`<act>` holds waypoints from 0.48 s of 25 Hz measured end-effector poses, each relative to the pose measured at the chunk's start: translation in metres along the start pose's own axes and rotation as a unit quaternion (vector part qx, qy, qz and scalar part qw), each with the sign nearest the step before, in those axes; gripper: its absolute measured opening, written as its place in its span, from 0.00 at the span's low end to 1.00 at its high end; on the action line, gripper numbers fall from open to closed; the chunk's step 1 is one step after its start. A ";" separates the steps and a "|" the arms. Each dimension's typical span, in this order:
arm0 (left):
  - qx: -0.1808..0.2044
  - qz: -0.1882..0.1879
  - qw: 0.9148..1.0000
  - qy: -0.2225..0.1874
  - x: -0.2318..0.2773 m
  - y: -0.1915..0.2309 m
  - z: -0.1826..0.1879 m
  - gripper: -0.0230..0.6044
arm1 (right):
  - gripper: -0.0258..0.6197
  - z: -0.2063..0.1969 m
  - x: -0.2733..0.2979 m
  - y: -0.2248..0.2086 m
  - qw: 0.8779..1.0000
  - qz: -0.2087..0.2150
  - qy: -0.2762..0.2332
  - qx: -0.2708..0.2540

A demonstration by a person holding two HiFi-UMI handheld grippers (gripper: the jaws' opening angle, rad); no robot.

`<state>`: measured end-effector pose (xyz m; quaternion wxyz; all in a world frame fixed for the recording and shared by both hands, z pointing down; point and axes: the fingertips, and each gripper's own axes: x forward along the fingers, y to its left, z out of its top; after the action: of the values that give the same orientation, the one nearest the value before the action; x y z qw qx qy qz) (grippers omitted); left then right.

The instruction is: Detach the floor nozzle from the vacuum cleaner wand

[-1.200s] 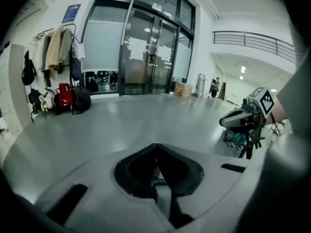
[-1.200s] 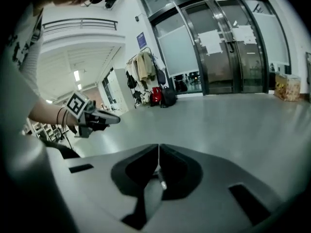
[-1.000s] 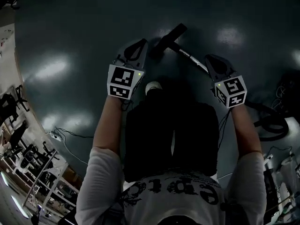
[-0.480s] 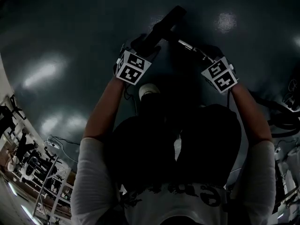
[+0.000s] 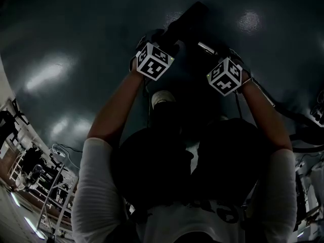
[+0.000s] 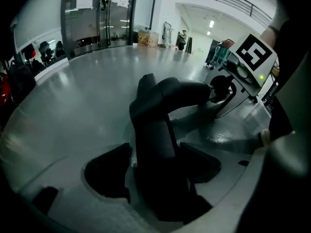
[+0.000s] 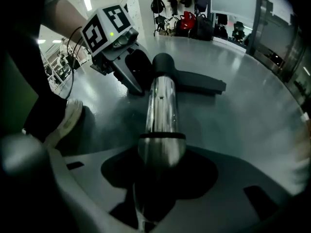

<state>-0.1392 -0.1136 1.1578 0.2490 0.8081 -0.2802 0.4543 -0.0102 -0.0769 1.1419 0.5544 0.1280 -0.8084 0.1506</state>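
Note:
The vacuum lies on the dark floor. Its black floor nozzle [image 5: 190, 18] joins the shiny metal wand [image 5: 206, 48], which runs back toward me. My left gripper [image 5: 157, 38] points steeply down over the nozzle. In the left gripper view the nozzle's black body [image 6: 155, 130] lies between the spread jaws of the left gripper [image 6: 155, 168], with a thin gap at its left side. My right gripper [image 5: 230, 56] straddles the wand. The wand [image 7: 160, 106] and its collar sit between the parted jaws of the right gripper [image 7: 160, 173]; I see no pad pressing.
My shoe [image 5: 163, 97] stands on the floor just behind the nozzle, between my arms. A dark hose and cables [image 5: 298, 125] trail off at the right. Racks and equipment [image 5: 35, 176] line the lower left. Bags [image 7: 189, 21] hang at the far wall.
Both hands have dropped toward the floor and forward. The grippers, earlier held above the vacuum, now sit over the nozzle and the wand.

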 end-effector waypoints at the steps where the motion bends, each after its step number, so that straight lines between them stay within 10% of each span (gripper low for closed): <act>1: -0.001 0.003 1.000 -0.002 -0.001 0.000 0.000 0.55 | 0.32 0.000 0.000 0.000 1.000 0.003 -0.002 0.003; 8: 0.013 -0.026 0.999 0.016 -0.009 -0.012 0.001 0.55 | 0.26 0.010 -0.027 0.003 1.000 0.005 -0.008 0.011; 12: -0.019 -0.044 0.999 -0.011 -0.103 -0.031 0.071 0.38 | 0.25 0.055 -0.133 0.010 0.998 -0.024 -0.059 0.005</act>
<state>-0.1203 -0.1143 1.0300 0.2804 0.8199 -0.2560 0.4285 -0.0142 -0.0833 0.9978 0.5086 0.1590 -0.8355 0.1339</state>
